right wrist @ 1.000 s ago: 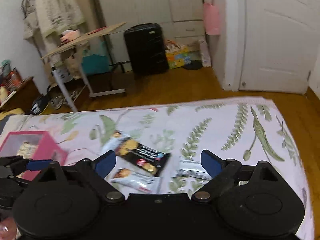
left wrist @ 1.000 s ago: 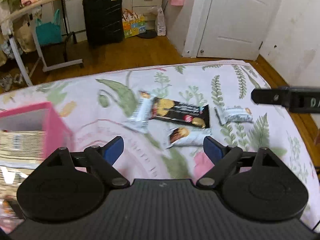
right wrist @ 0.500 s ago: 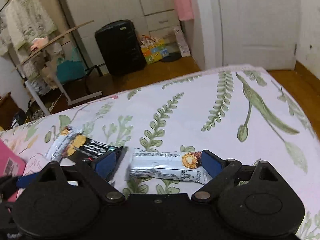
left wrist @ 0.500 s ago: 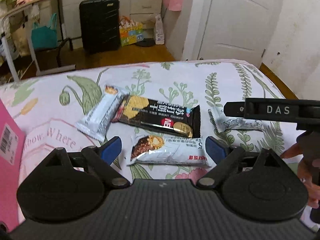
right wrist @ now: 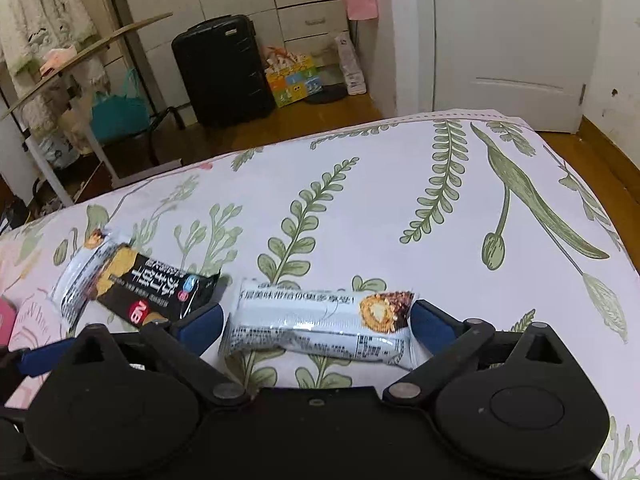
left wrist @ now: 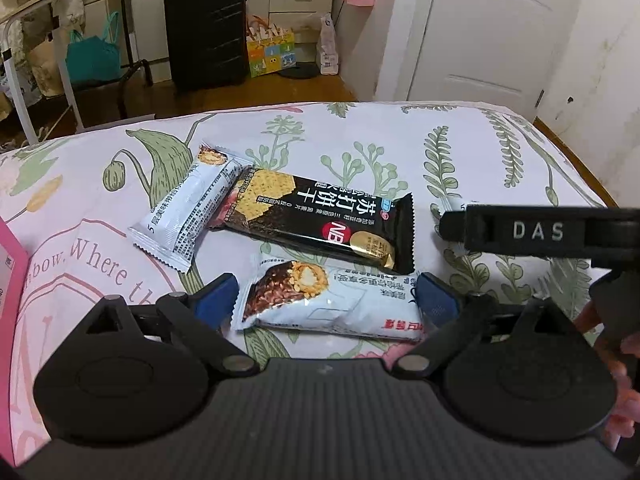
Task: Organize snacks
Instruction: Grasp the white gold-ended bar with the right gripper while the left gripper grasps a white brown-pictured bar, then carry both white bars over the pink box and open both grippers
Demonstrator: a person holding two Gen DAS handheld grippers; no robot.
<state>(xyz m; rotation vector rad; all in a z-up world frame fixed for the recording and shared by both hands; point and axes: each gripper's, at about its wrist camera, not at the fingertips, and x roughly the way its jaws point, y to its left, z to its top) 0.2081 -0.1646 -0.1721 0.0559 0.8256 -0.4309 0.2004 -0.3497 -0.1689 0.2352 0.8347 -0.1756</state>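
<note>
Left fingers: blue pads [left wrist: 214, 298] of the left gripper [left wrist: 326, 300] stand wide and are opening; a white snack bar [left wrist: 332, 306] lies flat between them, pads at its two ends, not lifted.
Right fingers: blue pads [right wrist: 200, 326] of the right gripper [right wrist: 316, 324] stand wide and are opening; a second white bar [right wrist: 320, 326] lies crosswise between them on the sheet.
Whether the pads touch the wrappers: cannot tell.
Black cracker packet [left wrist: 324, 220]: flat on the sheet just beyond the left gripper's bar, its near edge touching it.
Third white bar [left wrist: 188, 210]: left of the black packet, one end tucked against it.
Surface: leaf-printed bedsheet [right wrist: 400, 208].
Pink box [left wrist: 10, 280]: at the left edge, well apart from the snacks.
Person's hand [left wrist: 622, 364]: at the right edge of the left view, behind the right gripper's body marked "DAS".
Background: black suitcase [left wrist: 206, 32] on a wooden floor.
</note>
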